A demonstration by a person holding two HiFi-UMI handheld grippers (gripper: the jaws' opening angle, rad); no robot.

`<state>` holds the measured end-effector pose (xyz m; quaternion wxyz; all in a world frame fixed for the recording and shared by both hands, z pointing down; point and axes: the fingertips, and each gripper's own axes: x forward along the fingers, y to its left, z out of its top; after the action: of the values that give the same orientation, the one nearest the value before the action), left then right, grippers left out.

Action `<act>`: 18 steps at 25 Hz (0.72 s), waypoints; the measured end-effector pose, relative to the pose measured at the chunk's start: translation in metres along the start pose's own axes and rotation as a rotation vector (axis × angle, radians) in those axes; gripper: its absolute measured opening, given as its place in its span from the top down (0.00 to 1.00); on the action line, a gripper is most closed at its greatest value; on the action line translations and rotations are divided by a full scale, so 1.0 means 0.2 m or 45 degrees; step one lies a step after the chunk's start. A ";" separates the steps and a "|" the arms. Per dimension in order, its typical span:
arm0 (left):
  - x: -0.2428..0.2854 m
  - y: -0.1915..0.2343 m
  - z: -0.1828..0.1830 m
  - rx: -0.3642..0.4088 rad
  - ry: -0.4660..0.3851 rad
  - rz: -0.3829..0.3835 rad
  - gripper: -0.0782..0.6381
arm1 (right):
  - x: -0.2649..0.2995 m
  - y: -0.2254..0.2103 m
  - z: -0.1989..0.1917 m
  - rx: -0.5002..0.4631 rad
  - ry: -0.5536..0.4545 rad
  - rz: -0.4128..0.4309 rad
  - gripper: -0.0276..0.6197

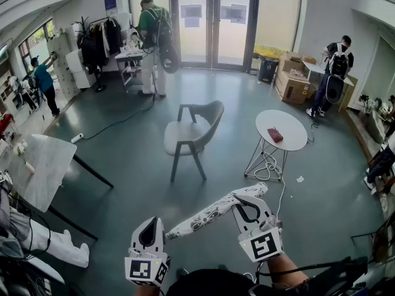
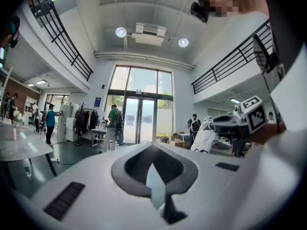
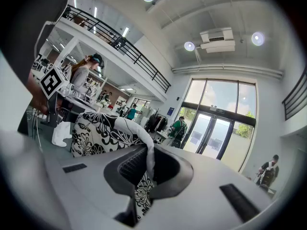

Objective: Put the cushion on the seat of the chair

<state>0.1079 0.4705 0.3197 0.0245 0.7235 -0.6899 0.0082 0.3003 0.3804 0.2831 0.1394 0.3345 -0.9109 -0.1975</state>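
Cushion hung in mid-air, pinched by 1 edge in my right claw, well short of the chair ahead. My left claw was closed on nothing beside its free end. It looked light, soft and floppy, so I judged a 2nd hold on the far edge would steady it.

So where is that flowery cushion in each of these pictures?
Head view: cushion at bottom centre, slanting up to the right gripper.
Left gripper view: cushion at middle right, seen end-on.
Right gripper view: cushion left of centre, pinched in the jaws.
Shared landmark: the glass doors, in all three.
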 end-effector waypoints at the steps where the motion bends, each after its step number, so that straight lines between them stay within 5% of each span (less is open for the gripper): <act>1: 0.00 0.00 -0.01 0.006 0.006 -0.007 0.88 | 0.00 0.00 0.00 -0.001 -0.002 -0.002 0.92; 18: 0.00 0.06 -0.06 0.003 0.023 -0.014 0.88 | 0.07 0.04 0.01 0.003 -0.021 0.008 0.92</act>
<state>0.0969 0.4714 0.3326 0.0297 0.7272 -0.6857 0.0154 0.2848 0.3786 0.2860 0.1322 0.3301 -0.9133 -0.1986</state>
